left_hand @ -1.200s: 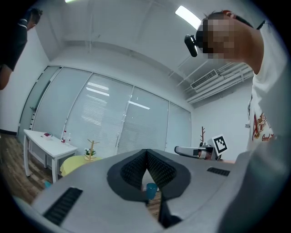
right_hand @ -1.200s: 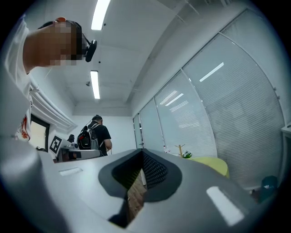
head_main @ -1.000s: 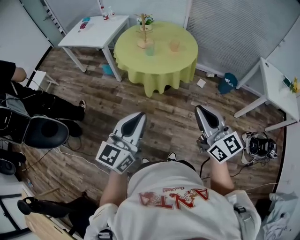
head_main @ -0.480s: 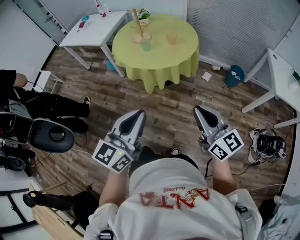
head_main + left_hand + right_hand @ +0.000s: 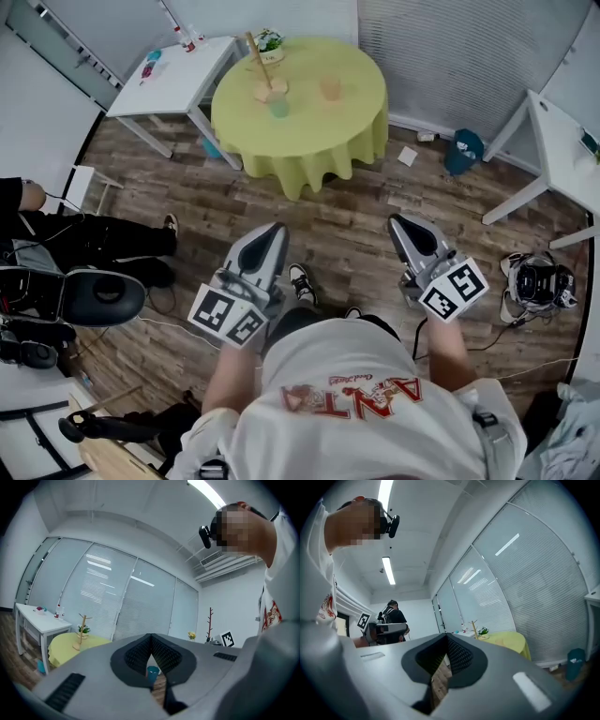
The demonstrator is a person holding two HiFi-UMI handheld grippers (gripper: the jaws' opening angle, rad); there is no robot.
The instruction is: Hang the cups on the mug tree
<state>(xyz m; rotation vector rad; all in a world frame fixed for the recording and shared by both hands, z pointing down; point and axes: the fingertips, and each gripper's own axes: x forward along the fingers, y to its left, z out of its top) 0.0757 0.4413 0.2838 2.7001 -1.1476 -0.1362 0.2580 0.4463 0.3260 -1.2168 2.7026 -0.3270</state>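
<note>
A wooden mug tree (image 5: 265, 80) stands on the round yellow-green table (image 5: 309, 141) far ahead, with a green cup (image 5: 278, 107) beside it and an orange cup (image 5: 330, 89) to its right. My left gripper (image 5: 272, 234) and right gripper (image 5: 401, 225) are held level at waist height over the wooden floor, well short of the table. Both are shut with nothing between the jaws. The left gripper view shows its closed tips (image 5: 151, 637) and the mug tree (image 5: 80, 632) in the distance. The right gripper view shows its closed tips (image 5: 446, 637) and the mug tree (image 5: 474, 629).
A white side table (image 5: 173, 70) stands left of the round table, with a teal bin (image 5: 211, 147) beneath it. A white desk (image 5: 553, 141) is at the right, with a teal bag (image 5: 462, 150) and dark gear (image 5: 530, 286) on the floor. A seated person (image 5: 84, 234) and chair (image 5: 98, 295) are at the left.
The person has walked toward the table, a shoe stepping forward between the grippers. The table now sits further left in view. Both grippers keep the same shut, level pose.
</note>
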